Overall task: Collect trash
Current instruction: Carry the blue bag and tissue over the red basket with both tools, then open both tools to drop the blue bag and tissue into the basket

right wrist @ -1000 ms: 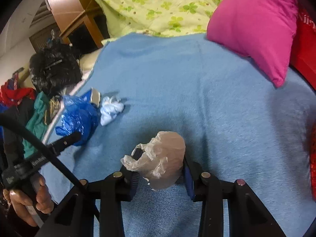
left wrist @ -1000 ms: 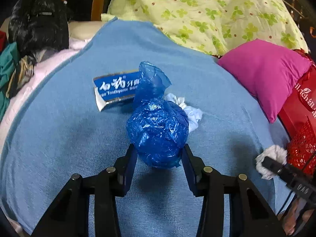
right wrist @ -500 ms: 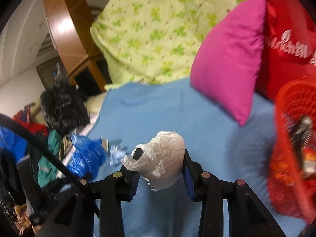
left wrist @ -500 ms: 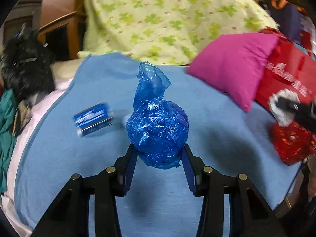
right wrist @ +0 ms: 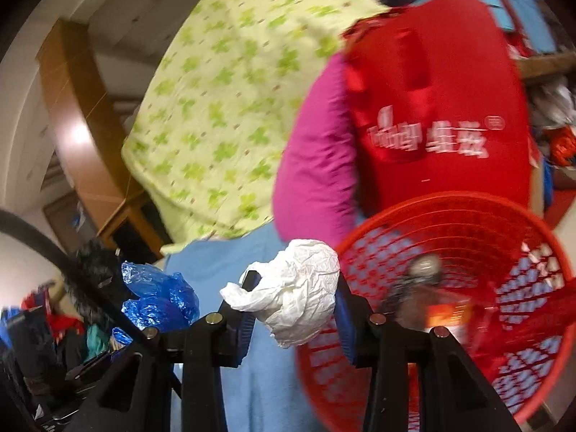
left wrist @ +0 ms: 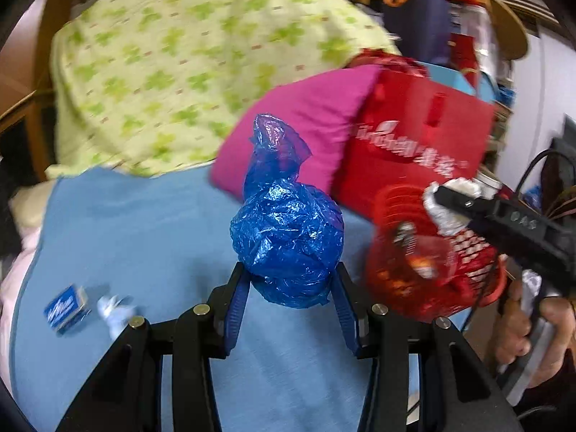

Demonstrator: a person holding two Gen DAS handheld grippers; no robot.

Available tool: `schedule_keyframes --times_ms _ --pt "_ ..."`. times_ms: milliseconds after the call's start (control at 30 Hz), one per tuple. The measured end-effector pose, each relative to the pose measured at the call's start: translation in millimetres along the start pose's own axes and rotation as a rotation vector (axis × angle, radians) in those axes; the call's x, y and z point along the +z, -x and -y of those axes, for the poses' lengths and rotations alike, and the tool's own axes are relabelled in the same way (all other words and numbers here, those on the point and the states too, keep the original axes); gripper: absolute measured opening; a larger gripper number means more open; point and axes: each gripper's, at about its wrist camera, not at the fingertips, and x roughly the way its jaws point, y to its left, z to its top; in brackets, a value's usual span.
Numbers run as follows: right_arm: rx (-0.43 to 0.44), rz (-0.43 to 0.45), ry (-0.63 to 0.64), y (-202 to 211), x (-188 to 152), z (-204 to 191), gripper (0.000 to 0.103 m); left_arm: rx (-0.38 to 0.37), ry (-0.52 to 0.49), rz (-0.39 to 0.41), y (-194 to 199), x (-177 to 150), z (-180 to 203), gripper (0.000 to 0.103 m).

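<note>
The left gripper [left wrist: 289, 284], at lower centre of its view, is clamped tight. The right gripper [right wrist: 293, 306] is likewise clamped; its holding hand [left wrist: 532, 338] shows at lower right.

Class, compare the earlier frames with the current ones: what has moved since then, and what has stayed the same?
Both grippers lifted off the blue blanket and swung right toward the red basket; the right gripper now carries the crumpled white bag to the basket's rim. The left gripper still clamps the blue bag. The toothpaste box and the tissue remain on the blanket.
</note>
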Motion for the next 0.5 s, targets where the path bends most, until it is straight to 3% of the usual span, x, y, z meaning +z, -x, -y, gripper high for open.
schedule_keyframes --times_ms 267,500 --pt "-0.013 0.056 -0.153 19.9 17.7 54.4 0.043 -0.13 -0.119 -0.009 -17.9 31.4 71.2 0.049" --pt "-0.028 0.066 -0.207 26.4 22.6 76.6 0.047 -0.19 -0.172 -0.047 -37.7 32.0 112.6 0.05"
